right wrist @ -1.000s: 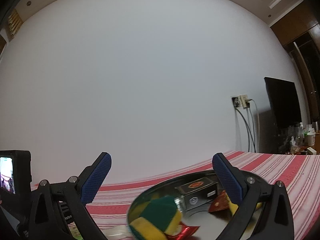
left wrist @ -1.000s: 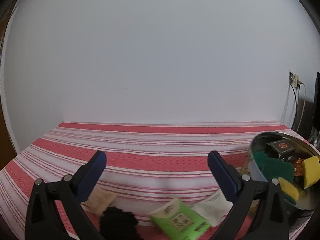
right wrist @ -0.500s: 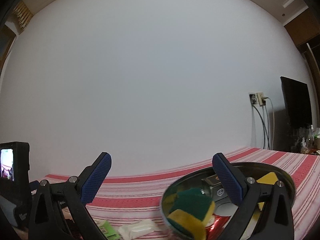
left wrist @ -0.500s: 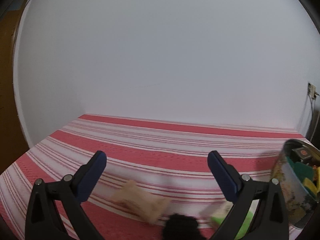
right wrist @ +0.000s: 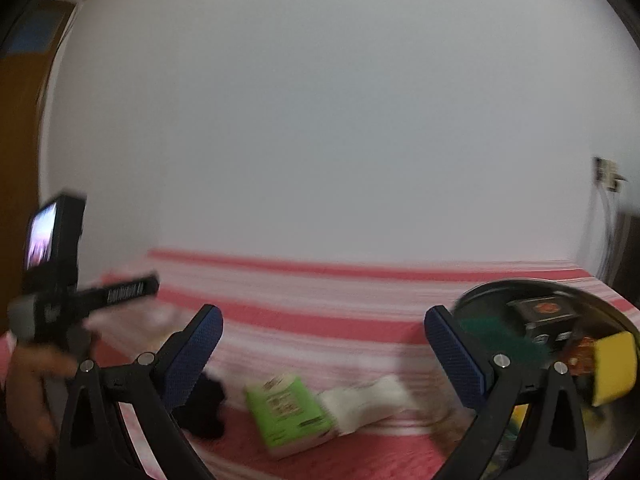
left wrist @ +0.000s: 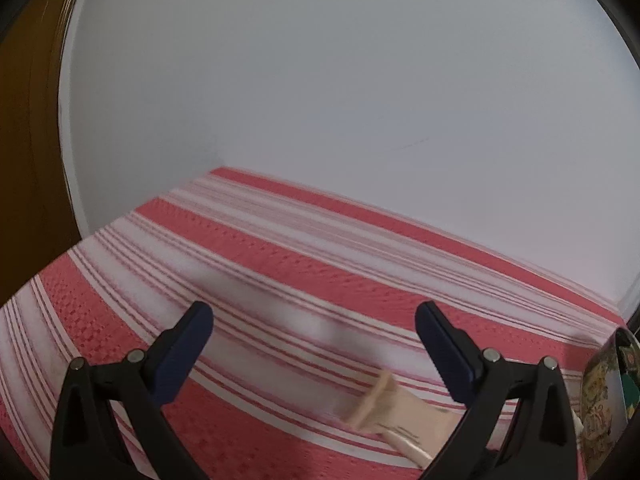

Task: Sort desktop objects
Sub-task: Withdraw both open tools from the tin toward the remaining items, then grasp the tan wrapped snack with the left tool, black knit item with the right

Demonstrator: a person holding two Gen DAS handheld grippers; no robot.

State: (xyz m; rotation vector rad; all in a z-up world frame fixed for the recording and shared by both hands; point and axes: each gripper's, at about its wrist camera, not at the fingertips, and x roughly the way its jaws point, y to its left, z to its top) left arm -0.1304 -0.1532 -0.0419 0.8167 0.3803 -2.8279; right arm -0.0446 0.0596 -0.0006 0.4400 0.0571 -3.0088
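Your left tongs point(left wrist: 314, 330) are spread wide and empty, and the beige packet point(left wrist: 394, 410) lies on the striped counter point(left wrist: 280, 264) just below and right of their gap, its long axis running down to the right. Your right tongs point(right wrist: 324, 334), also spread and empty, face the green pack point(right wrist: 288, 414), white packet point(right wrist: 368, 400) and black clump point(right wrist: 208, 408), with the round tin point(right wrist: 592, 300) to their right, so the left pair is probably nearer the beige packet.

I see a woven, textured cloth point(left wrist: 248, 264), a shiny metal tin point(right wrist: 624, 320), a glossy green packet point(right wrist: 288, 412) and matt blue ribbed pads point(right wrist: 192, 356).
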